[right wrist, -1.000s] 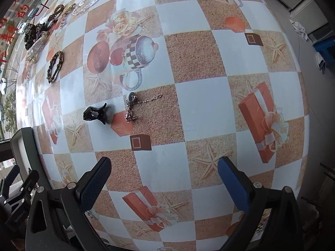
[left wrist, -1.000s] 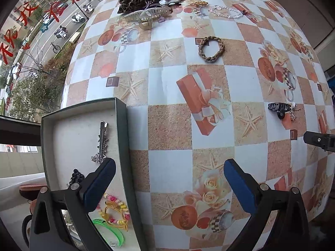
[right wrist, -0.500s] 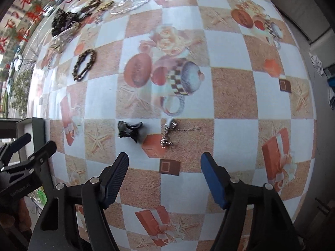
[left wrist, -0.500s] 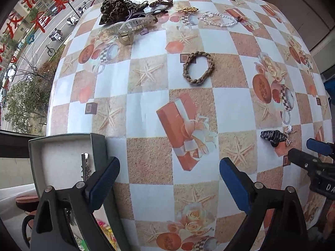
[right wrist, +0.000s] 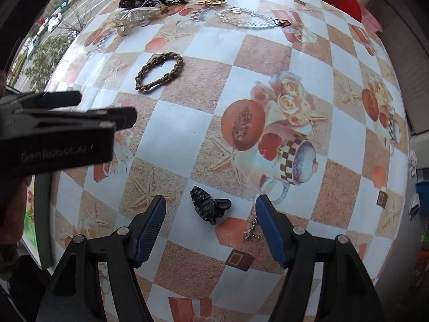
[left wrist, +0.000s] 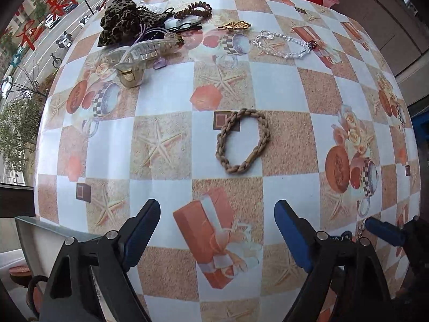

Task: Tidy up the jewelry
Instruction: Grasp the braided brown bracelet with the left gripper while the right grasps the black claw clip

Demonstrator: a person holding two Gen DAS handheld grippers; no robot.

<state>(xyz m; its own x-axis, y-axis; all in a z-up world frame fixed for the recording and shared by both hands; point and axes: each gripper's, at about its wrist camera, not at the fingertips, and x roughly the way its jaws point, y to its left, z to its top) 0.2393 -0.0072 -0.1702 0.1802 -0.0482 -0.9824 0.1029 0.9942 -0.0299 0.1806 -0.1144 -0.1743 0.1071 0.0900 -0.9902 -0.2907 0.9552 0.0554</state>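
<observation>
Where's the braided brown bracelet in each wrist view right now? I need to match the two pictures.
Left wrist: braided brown bracelet lies just above centre, ahead of the open left gripper.
Right wrist: bracelet sits upper left, beyond the left gripper.
Shared landmark: clear bead chain at the far edge.

The right tool [right wrist: 210, 225] hangs with jaws wide apart around a black claw clip [right wrist: 209, 207] on the table [right wrist: 268, 61], a braided bracelet [right wrist: 160, 71] beyond it and the left tool [right wrist: 107, 108] at the table's left edge.
</observation>
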